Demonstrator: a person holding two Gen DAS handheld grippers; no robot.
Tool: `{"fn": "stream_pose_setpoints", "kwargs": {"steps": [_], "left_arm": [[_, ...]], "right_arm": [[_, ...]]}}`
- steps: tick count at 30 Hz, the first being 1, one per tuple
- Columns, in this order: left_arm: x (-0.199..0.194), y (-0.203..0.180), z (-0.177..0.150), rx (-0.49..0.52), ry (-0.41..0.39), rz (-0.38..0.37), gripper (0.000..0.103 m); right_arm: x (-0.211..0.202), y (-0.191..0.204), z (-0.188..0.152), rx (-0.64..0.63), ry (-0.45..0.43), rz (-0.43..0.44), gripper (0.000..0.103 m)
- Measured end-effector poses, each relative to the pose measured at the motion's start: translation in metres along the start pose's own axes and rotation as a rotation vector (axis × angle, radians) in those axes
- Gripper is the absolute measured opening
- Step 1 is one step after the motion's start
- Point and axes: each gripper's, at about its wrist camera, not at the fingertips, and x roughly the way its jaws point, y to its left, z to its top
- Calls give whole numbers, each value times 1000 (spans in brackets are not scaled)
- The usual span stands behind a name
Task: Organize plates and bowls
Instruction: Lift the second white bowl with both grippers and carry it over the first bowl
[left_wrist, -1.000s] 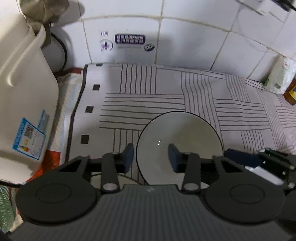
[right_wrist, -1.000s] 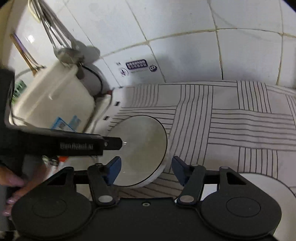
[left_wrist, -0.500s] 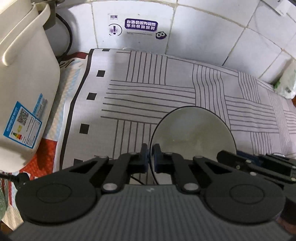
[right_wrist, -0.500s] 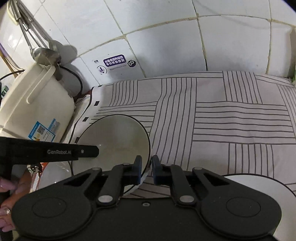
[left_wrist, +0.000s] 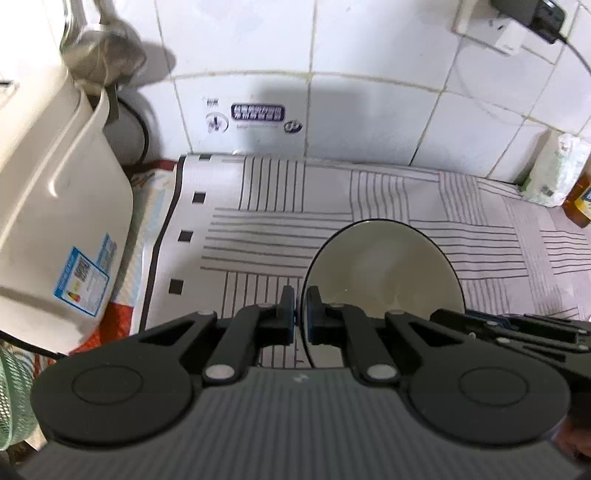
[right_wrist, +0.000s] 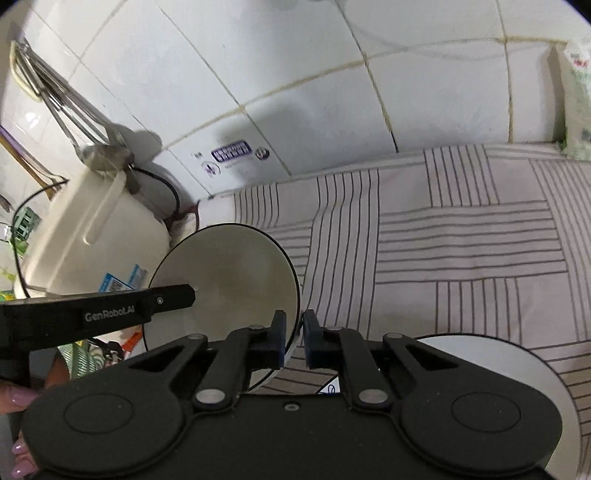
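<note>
A cream bowl (left_wrist: 384, 273) with a thin dark rim is gripped from both sides by two hand-held grippers above a kitchen counter. The counter is covered by a pale cloth (left_wrist: 332, 206) printed with blocks of dark stripes.

In the left wrist view, the left gripper (left_wrist: 298, 312) has its two fingers pinched together on the bowl's left rim, one finger outside the wall and one inside. The bowl sits over the near middle of the cloth, and its hollow faces the camera.

In the right wrist view, the right gripper (right_wrist: 293, 334) has its fingers clamped on the opposite rim of the same bowl (right_wrist: 229, 280). Here the bowl appears tilted and lifted clear of the cloth, close to the counter's left end. The left gripper (right_wrist: 184, 297) reaches in from the left as a black bar marked with white lettering, and its tip meets the bowl's far rim. A hand (right_wrist: 20, 435) with pink nails shows at the lower left edge.

A white plate (right_wrist: 517, 362) with a dark rim lies on the cloth at the near right, partly hidden behind the right gripper's body.

A cream rice cooker (left_wrist: 48, 206) stands at the counter's left end. A metal ladle (right_wrist: 99, 147) hangs on the tiled wall (left_wrist: 369, 74) above it. At the far right corner stand a white packet (left_wrist: 554, 166) and an amber bottle (left_wrist: 581, 201).
</note>
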Motion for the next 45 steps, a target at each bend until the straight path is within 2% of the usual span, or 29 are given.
{"fn": "stream_pose_setpoints", "kwargs": {"steps": [10,22,26,30,35,40,45], "left_arm": [[-38,-31,10,47,-64,-18,5],[-69,-96,6,138,-104,-92,5],[-77,-124,7,175,-121,-136,5],[-81,-159,7,211,-138,-187,5],[-80,-203,1,260,-150,-203,5],[-78,-233,-7,275,-132,-255,5],[-75,-262,-23,302,-113,-258,5]], "right_arm": [[-43,-5,10,-2,-57,-20,12],[-109,-42,-2,57,-124,-68,12],[-141,-61,-2,93,-180,-67,13],[-170,-85,-6,129,-221,-106,13],[-192,-109,-11,145,-212,-159,13],[-214,-142,-19,192,-223,-161,13],[-224,-164,-32,209,-223,-175,13]]}}
